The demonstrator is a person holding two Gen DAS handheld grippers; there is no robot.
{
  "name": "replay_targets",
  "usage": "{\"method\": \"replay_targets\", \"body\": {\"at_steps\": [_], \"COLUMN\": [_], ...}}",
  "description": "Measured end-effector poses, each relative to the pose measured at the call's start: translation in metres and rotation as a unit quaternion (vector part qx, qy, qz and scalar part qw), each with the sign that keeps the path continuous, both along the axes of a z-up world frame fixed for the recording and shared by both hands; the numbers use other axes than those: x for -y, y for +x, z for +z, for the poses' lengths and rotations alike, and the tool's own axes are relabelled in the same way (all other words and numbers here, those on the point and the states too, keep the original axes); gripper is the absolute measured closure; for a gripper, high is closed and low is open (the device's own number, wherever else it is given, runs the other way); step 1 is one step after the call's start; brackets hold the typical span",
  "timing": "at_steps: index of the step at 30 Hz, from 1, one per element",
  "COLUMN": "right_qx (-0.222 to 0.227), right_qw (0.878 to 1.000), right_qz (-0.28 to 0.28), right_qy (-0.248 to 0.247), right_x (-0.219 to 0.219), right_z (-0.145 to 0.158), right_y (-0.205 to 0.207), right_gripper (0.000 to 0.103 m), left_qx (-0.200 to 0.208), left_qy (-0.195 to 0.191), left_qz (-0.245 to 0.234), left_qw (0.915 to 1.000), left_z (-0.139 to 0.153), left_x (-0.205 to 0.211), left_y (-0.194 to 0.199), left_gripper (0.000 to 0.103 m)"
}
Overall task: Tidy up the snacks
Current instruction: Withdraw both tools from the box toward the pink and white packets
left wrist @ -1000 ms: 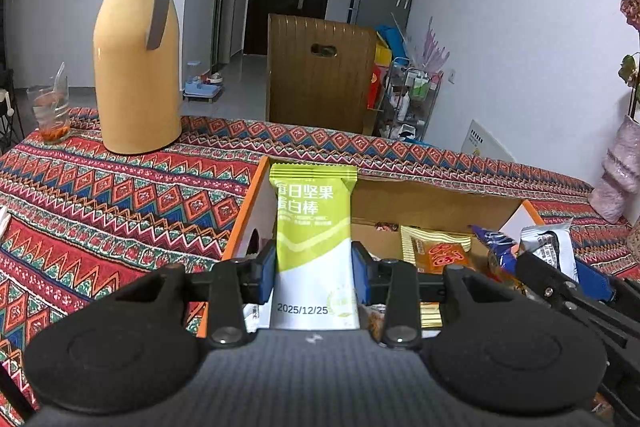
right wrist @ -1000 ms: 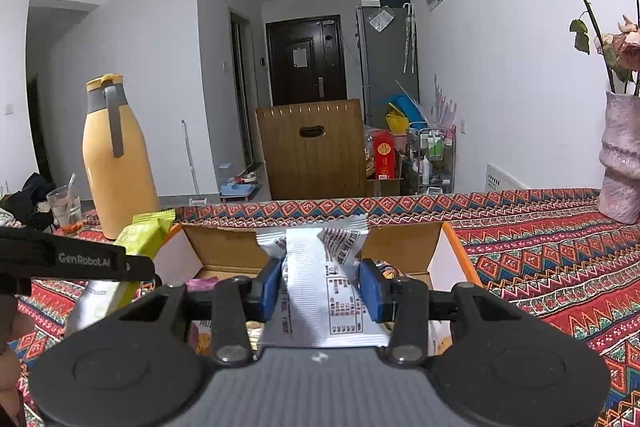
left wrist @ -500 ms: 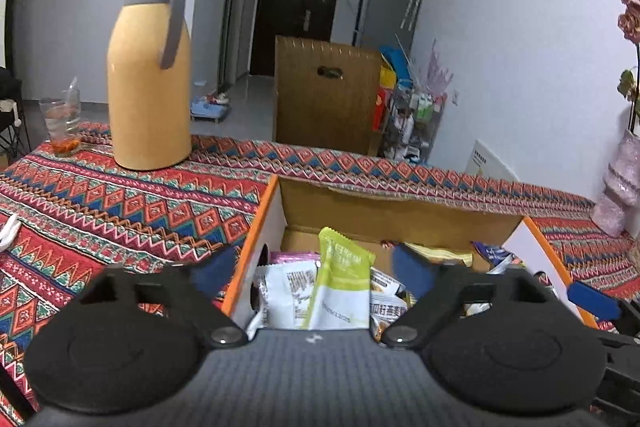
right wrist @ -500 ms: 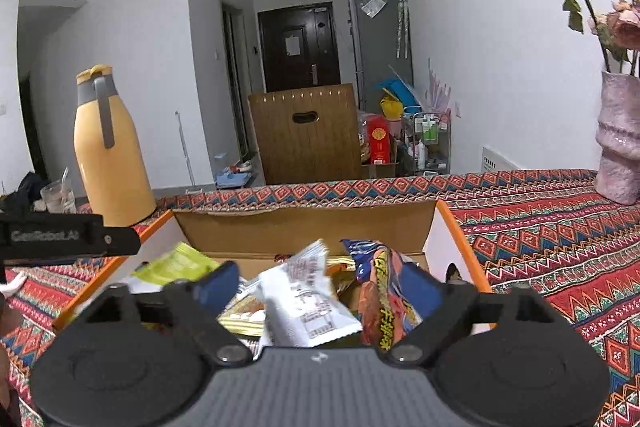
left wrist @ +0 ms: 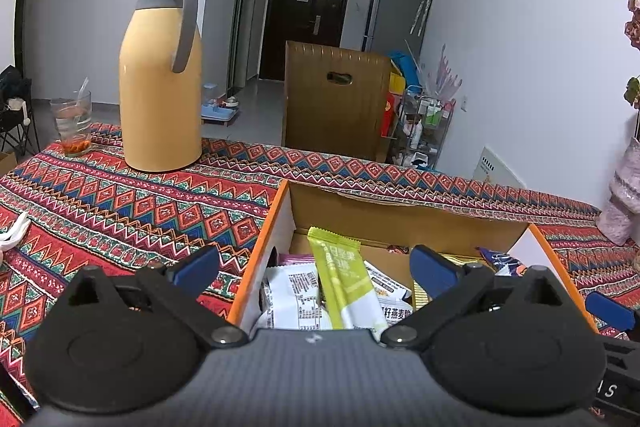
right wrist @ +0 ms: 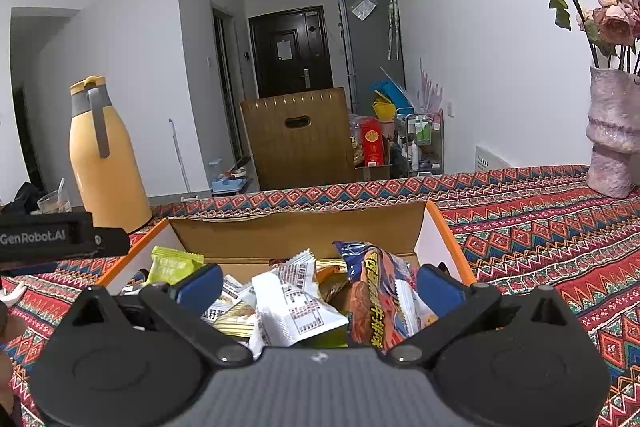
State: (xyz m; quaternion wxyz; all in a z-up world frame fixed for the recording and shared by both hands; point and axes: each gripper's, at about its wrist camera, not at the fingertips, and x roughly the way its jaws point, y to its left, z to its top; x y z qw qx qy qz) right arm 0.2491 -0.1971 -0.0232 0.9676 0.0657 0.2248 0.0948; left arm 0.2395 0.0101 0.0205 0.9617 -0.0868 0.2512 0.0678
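Both the left claw (left wrist: 314, 267) and the right claw (right wrist: 318, 285) have just opened wide, holding nothing, above the snack box (left wrist: 400, 213) where the green bar (left wrist: 344, 279) and white packet (right wrist: 296, 311) lie.

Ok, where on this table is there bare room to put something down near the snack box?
Bare tablecloth lies between the yellow jug and the cardboard box, and on the far side between the box and the pink vase. Crowded: the box, piled with packets such as the green bar and the white packet.
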Motion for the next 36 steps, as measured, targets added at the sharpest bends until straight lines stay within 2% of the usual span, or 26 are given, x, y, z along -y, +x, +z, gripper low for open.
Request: {"method": "replay_targets", "body": {"at_steps": [10, 20, 36], "right_qx": [0.024, 0.031, -0.012], "right_qw": [1.000, 0.999, 0.999], "right_qz": [-0.004, -0.001, 0.016], "right_qy": [-0.015, -0.033, -0.044], "right_x": [0.003, 0.010, 0.022], "right_z": [0.021, 0.035, 0.015], "right_y": [-0.015, -0.056, -0.129], "right_gripper": [0.000, 0.000, 0.000], "left_qx": [0.018, 0.024, -0.012], "left_qy": [0.005, 0.019, 0.014], "left_qz": [0.005, -0.010, -0.023], "left_qw": [0.9998, 0.9995, 0.9996], "left_z": [0.021, 0.033, 0.007], "left_x": [0.001, 0.007, -0.001], "left_y": [-0.016, -0.054, -0.119], "left_gripper": [0.000, 0.000, 0.000]}}
